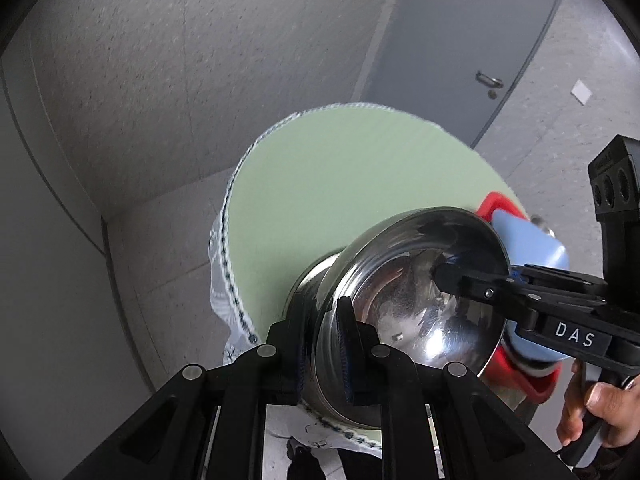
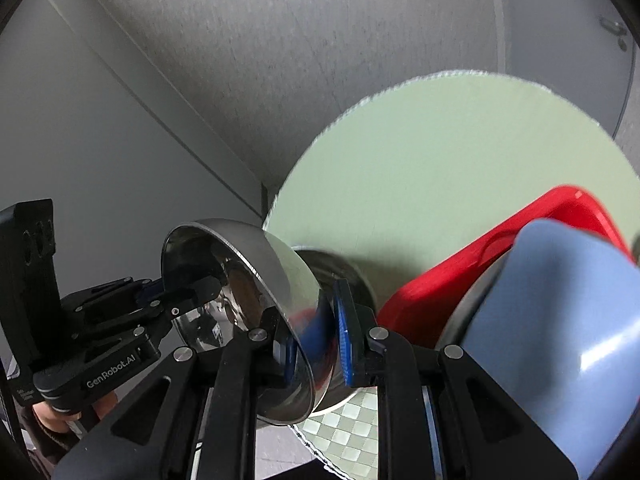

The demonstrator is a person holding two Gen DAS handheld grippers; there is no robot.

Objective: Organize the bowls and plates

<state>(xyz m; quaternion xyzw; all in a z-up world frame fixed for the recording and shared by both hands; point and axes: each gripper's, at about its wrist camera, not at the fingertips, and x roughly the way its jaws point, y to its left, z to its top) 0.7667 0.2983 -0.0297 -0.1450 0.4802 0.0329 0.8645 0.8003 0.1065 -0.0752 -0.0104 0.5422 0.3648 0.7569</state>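
Observation:
A shiny steel bowl (image 1: 420,280) (image 2: 224,300) hangs tilted above the near edge of a round pale-green table (image 1: 340,168) (image 2: 460,152), held from two sides. My left gripper (image 1: 324,344) (image 2: 172,294) is shut on one side of the rim, one finger inside the bowl and one outside. Opposite it, my right gripper (image 1: 492,280) (image 2: 316,344) is shut on the other side of the rim, its blue pads pressing the steel wall. A red tray (image 1: 500,204) (image 2: 500,240) holding a pale-blue dish (image 1: 532,240) (image 2: 560,300) sits on the table beside the bowl.
The table wears a white lace-trimmed cloth (image 1: 224,280) over a grey floor. A grey door (image 1: 460,40) with a handle stands at the far wall. A person's hand (image 1: 600,400) (image 2: 52,416) grips each tool's handle.

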